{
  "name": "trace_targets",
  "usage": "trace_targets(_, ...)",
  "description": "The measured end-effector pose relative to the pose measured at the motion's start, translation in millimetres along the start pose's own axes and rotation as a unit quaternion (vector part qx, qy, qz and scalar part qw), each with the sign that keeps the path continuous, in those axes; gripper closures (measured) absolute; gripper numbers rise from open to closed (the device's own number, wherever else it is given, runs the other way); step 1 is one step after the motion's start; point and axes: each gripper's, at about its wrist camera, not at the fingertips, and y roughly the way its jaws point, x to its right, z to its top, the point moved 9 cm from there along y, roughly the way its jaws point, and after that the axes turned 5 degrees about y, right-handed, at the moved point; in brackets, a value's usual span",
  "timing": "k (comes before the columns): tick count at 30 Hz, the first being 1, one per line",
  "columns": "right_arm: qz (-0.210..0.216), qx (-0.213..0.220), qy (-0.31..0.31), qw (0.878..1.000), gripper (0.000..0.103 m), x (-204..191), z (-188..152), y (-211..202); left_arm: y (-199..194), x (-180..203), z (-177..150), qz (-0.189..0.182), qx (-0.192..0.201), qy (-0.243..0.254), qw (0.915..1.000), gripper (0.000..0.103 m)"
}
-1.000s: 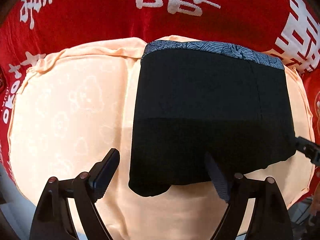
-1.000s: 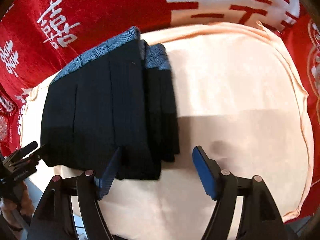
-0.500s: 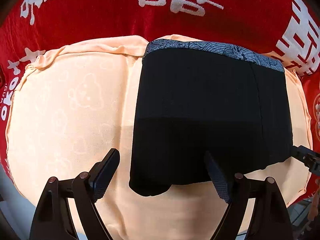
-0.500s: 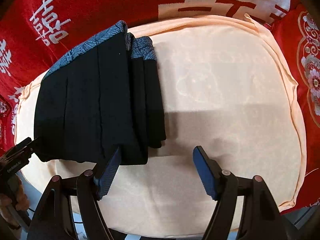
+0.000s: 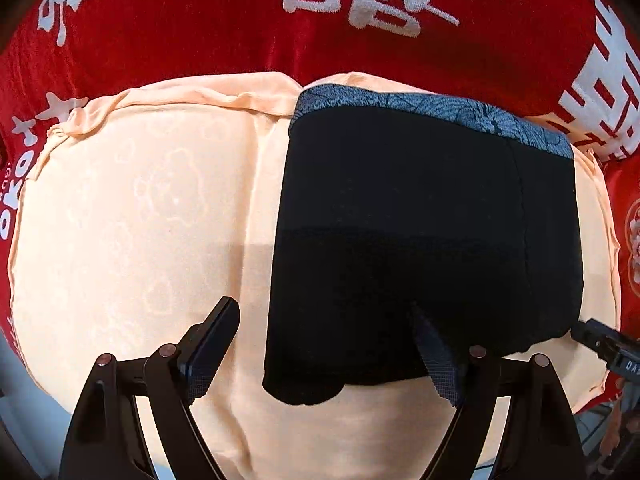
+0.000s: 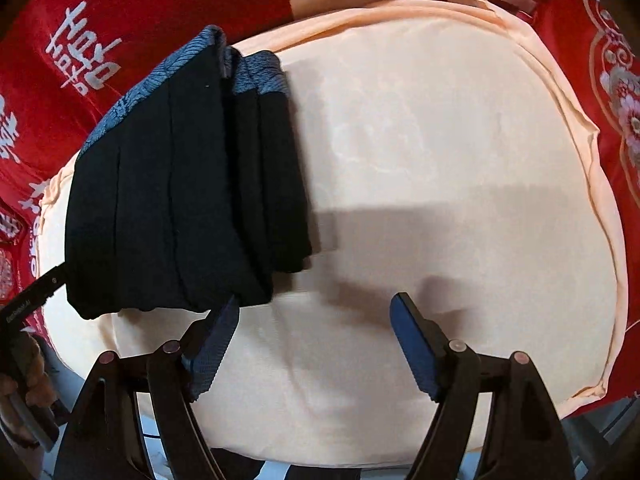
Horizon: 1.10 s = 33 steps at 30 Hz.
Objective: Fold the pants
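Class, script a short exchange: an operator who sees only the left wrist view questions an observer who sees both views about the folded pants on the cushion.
Operator: Is the right gripper holding the pants?
Observer: No. It is open over the bare cushion, with nothing between its fingers.
Operator: What does the pants' edge nearest that gripper look like?
Observer: Several folded layers stack along it, with the patterned waistband ends showing at the top.
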Motion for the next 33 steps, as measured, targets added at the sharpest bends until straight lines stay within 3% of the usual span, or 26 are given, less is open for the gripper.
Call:
trace_targets(10, 0.008, 0.0, 0.024, 1.0, 0.022, 17, 2, -3, -1, -12, 20, 0.012, 0.007, -0.012, 0.9998, 0.017)
trace_targets(18, 0.025, 0.028, 0.024, 0.999, 0.022, 14, 23, -17, 6, -28, 35, 0.013, 0.002, -0.037, 0.9992, 0.017)
trace_targets(33, -0.002, 0.023, 0.005, 1.0, 0.022, -8, 36, -6, 15, -17, 34, 0.011, -0.007, -0.024, 0.9996, 0.017)
